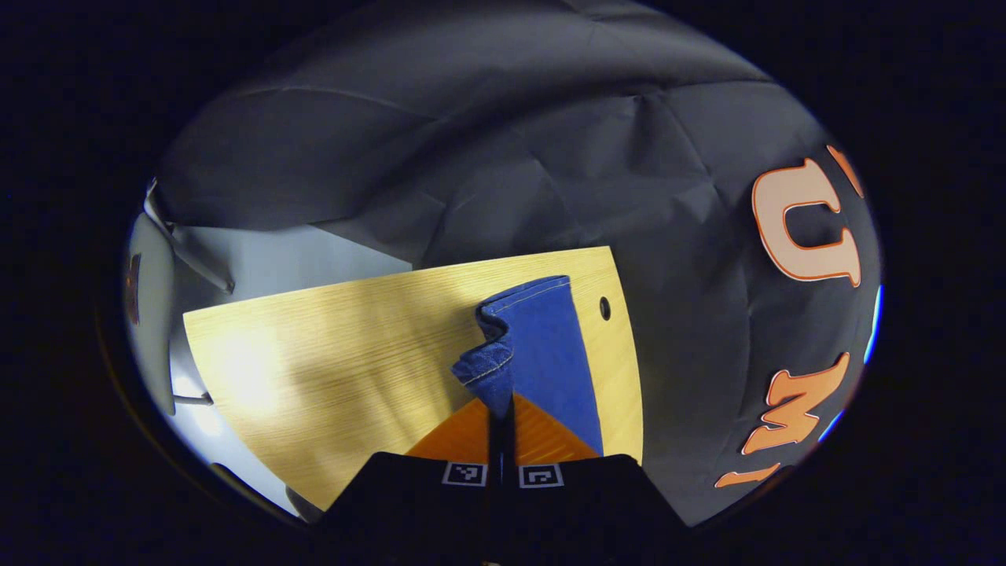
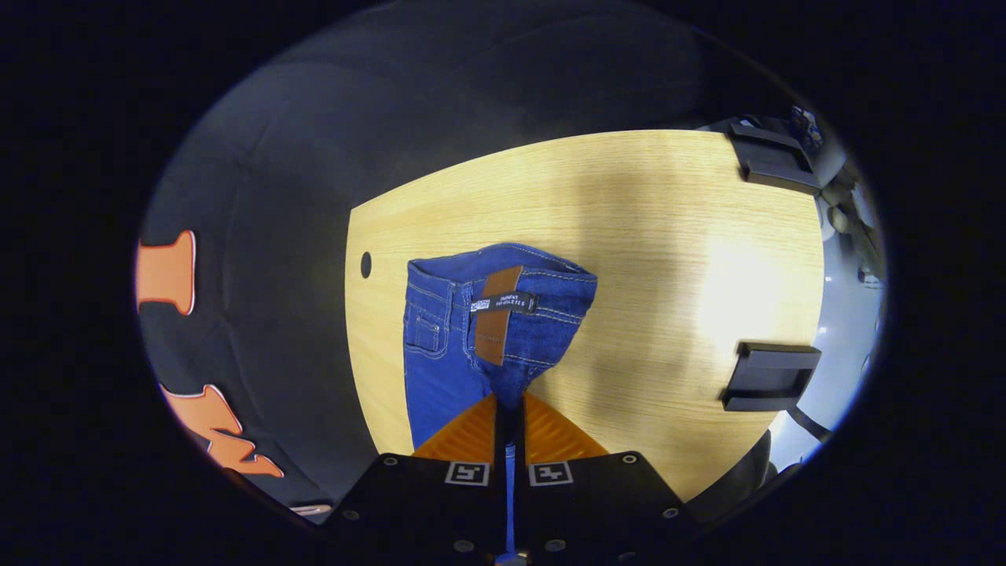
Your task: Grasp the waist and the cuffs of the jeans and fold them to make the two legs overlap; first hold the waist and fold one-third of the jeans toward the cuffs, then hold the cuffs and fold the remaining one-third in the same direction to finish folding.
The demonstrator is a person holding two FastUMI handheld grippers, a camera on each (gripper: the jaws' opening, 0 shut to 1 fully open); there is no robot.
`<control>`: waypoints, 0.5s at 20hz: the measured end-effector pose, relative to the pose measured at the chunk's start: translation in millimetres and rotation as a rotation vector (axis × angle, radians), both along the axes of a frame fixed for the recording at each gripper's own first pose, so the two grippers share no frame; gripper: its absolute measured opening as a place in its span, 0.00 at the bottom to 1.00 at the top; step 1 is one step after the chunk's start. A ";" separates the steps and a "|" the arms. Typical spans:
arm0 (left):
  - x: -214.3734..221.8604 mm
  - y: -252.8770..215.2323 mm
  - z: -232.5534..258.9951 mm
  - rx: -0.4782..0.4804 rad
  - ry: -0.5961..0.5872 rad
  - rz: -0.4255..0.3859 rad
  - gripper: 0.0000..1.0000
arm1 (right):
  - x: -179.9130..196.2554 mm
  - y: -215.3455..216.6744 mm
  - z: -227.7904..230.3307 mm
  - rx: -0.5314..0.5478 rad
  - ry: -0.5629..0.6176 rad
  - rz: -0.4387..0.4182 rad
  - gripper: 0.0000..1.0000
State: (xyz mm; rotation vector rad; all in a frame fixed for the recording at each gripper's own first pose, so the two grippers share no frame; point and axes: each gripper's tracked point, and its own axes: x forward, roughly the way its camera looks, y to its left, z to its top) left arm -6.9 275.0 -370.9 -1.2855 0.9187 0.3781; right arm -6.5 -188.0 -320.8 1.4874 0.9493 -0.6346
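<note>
The blue jeans [image 2: 452, 346] lay on a pale wooden table [image 2: 668, 236], near the edge that ran alongside the black cloth wall [image 2: 275, 236]. In the right gripper view the waist end faced the camera: the waistband stood lifted off the table, with a brown leather patch [image 2: 495, 314] and a dark label on it, and a front pocket showed on the flat part to the left. The left gripper view showed the other end instead: a leg with its stitched cuff [image 1: 491, 369] bunched and raised, the rest of that leg stretching away flat toward the table's far edge. A small round hole [image 1: 604, 308] in the tabletop sat just beside the jeans.

The right gripper [image 2: 508, 409] had its orange fingers [image 2: 471, 436] drawn together on the waistband, the denim pinched between them and running down through the narrow gap. The left gripper [image 1: 503, 409] likewise had its jaws closed on the cuff, with the fabric rising out from between the tips.

Farther out, the right gripper view showed two black brackets [image 2: 766, 377] at the table's far side, and a pale floor beyond
</note>
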 end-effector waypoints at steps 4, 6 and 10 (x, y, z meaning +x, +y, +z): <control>42.0 -4.2 -3.7 -0.024 0.021 -0.035 0.00 | 12.2 1.2 9.0 0.040 0.063 -0.050 0.04; 59.6 -6.0 -10.0 -0.021 0.040 -0.064 0.00 | 25.9 1.1 16.9 0.031 0.070 -0.050 0.04; 93.9 -14.1 -28.4 -0.019 0.090 -0.133 0.00 | 62.0 4.6 32.8 0.019 0.084 -0.045 0.04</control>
